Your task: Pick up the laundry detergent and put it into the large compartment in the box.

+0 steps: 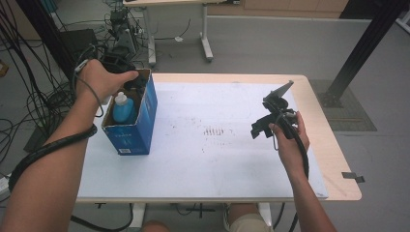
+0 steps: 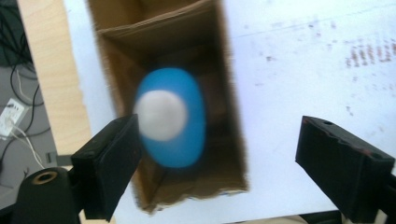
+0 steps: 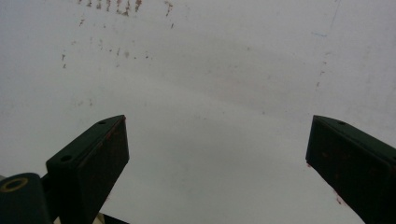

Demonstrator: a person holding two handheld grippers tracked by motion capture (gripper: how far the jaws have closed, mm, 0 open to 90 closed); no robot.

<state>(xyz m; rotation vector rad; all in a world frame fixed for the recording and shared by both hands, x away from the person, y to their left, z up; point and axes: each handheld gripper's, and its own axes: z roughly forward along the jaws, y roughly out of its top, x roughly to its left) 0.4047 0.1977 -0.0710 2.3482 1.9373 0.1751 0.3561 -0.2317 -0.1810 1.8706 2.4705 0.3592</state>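
An open blue cardboard box [image 1: 140, 126] stands at the left of the table, and a blue bottle with a white cap [image 1: 122, 108] stands upright inside it. My left gripper [image 1: 133, 81] hangs over the box's far end. In the left gripper view it looks straight down on the bottle [image 2: 170, 116] in the brown box interior [image 2: 219, 93], and the left gripper [image 2: 219, 130] is open and holds nothing. My right gripper [image 1: 261, 126] is held above the right part of the white mat [image 1: 208, 159]. In its own view the right gripper [image 3: 217, 126] is open over bare mat [image 3: 210, 70].
Small dark stains [image 1: 215, 130] mark the middle of the mat. The wooden table edge [image 1: 333, 154] runs along the right, with a piece of tape [image 1: 353, 176] near its corner. Cables [image 1: 43, 101] lie on the floor to the left, and a black post [image 1: 362, 48] stands at the far right.
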